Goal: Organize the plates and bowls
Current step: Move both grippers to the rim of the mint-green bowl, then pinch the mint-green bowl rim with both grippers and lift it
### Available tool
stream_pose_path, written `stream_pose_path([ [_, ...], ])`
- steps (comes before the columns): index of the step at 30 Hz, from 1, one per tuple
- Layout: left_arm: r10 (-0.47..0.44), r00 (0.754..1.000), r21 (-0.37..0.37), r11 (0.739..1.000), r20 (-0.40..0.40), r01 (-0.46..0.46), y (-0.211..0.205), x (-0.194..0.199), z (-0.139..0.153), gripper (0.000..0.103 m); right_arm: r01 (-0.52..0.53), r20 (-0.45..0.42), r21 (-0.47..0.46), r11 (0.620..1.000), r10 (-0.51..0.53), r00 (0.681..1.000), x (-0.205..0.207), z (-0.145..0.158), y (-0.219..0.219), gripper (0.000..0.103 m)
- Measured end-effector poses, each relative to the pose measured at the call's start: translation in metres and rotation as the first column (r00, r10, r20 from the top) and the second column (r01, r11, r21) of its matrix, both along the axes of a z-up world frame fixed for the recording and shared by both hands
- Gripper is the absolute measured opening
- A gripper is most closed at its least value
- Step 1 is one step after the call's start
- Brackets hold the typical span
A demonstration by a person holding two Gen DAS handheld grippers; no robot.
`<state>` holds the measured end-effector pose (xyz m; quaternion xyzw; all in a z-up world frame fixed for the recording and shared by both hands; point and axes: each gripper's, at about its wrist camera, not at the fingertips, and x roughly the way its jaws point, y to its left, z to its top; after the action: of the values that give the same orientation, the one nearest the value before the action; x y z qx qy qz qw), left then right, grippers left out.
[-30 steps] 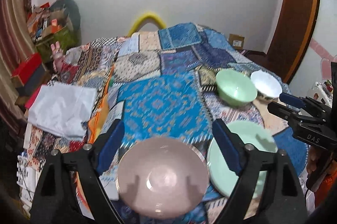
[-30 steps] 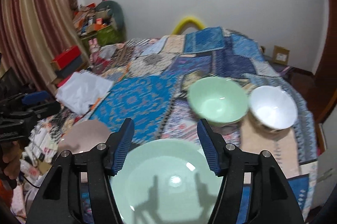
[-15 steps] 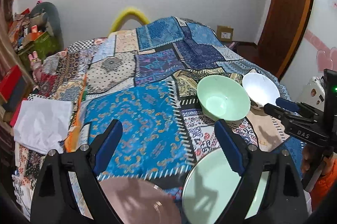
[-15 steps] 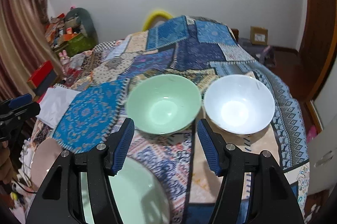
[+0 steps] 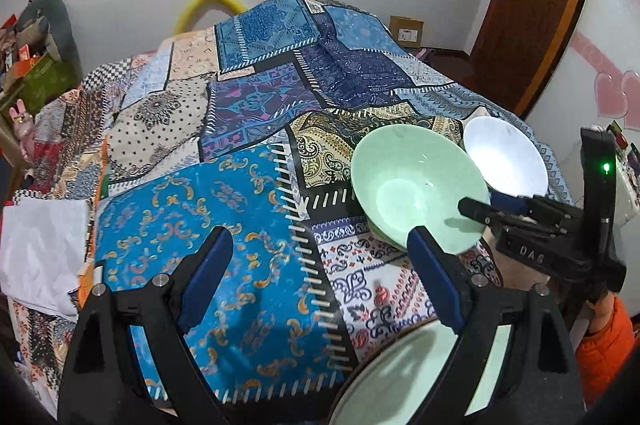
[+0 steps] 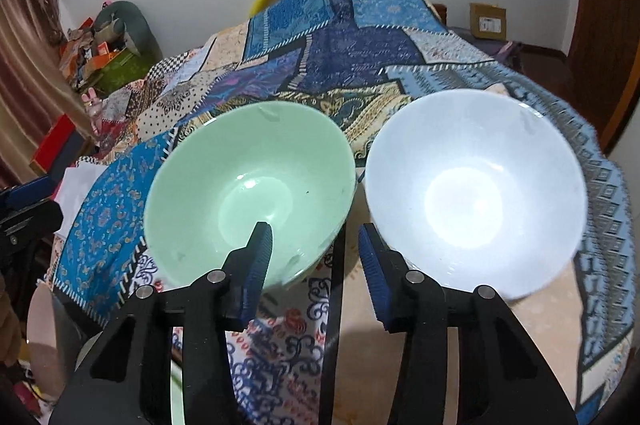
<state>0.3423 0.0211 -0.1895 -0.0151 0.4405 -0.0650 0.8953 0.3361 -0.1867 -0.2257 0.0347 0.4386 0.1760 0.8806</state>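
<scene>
- Both grippers had travelled forward over the patchwork bedcover (image 5: pixel 248 257) since the earlier frames; the pink plate, previously between the left fingers, had dropped out of the left wrist view.
- Left wrist view: we held the left gripper (image 5: pixel 320 265) with its fingers wide apart and nothing between them, above the bedcover. We saw the green bowl (image 5: pixel 416 185) ahead and to the right, the white bowl (image 5: pixel 504 157) just beside it, and the green plate (image 5: pixel 400 377) at the lower edge. The right gripper (image 5: pixel 480 209) reached over the green bowl's near rim.
- Right wrist view: our right gripper (image 6: pixel 316 257) was closing, its left finger inside the green bowl (image 6: pixel 248 185) and its right finger outside, the rim between them but not yet pinched. The white bowl (image 6: pixel 476 193) sat just to the right, and the pink plate (image 6: pixel 44 337) lay at the lower left.
</scene>
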Motion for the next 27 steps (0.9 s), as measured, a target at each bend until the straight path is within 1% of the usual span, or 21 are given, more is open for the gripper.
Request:
stream_pose_path([
  [2,0.003,1.0,-0.013,1.0,-0.014,-0.003,0.0,0.007,-0.005,0.09,-0.008,-0.011,-0.001,1.0,0.008,1.0,0.002,-0.005,0.002,0.038],
  [3,0.001,1.0,-0.021,1.0,-0.027,-0.002,0.0,0.01,-0.008,0.09,-0.01,-0.016,0.005,1.0,0.01,1.0,0.003,-0.007,0.002,0.032],
  [4,0.001,0.999,-0.025,1.0,-0.035,-0.002,0.0,0.013,-0.01,0.09,-0.012,-0.018,0.004,1.0,0.012,1.0,0.004,-0.008,0.003,0.031],
  [8,0.001,0.998,-0.023,1.0,-0.066,-0.002,-0.004,0.023,-0.02,0.09,-0.021,0.008,-0.042,0.999,0.021,1.0,0.005,-0.005,0.011,0.032],
  [11,-0.009,0.996,-0.031,0.999,-0.092,0.006,-0.008,0.028,-0.027,0.088,-0.046,0.015,-0.055,0.997,0.046,0.999,0.006,-0.006,0.016,0.029],
  [14,-0.011,0.991,-0.013,1.0,-0.137,0.009,-0.014,0.033,-0.037,0.077,-0.075,0.009,-0.03,0.997,0.075,0.997,0.009,-0.006,0.017,0.025],
  [16,-0.01,0.987,0.007,1.0,-0.162,0.011,-0.016,0.036,-0.044,0.066,-0.097,0.004,-0.01,0.995,0.097,0.995,0.008,-0.005,0.019,0.025],
  [21,-0.008,0.984,0.017,1.0,-0.178,0.011,-0.016,0.035,-0.055,0.051,-0.135,0.007,-0.008,0.991,0.135,0.991,0.004,-0.004,0.028,0.024],
  [24,0.0,0.981,0.007,1.0,-0.193,0.001,-0.015,0.038,-0.06,0.047,-0.142,-0.001,0.012,0.99,0.142,0.99,0.003,-0.004,0.03,0.025],
  [26,0.004,0.979,0.006,1.0,-0.202,-0.003,-0.015,0.041,-0.063,0.039,-0.151,-0.007,0.03,0.988,0.151,0.989,0.002,-0.004,0.03,0.025],
  [27,0.003,0.978,0.007,1.0,-0.211,-0.001,-0.016,0.043,-0.065,0.034,-0.153,-0.009,0.034,0.988,0.153,0.988,0.001,-0.004,0.031,0.025],
])
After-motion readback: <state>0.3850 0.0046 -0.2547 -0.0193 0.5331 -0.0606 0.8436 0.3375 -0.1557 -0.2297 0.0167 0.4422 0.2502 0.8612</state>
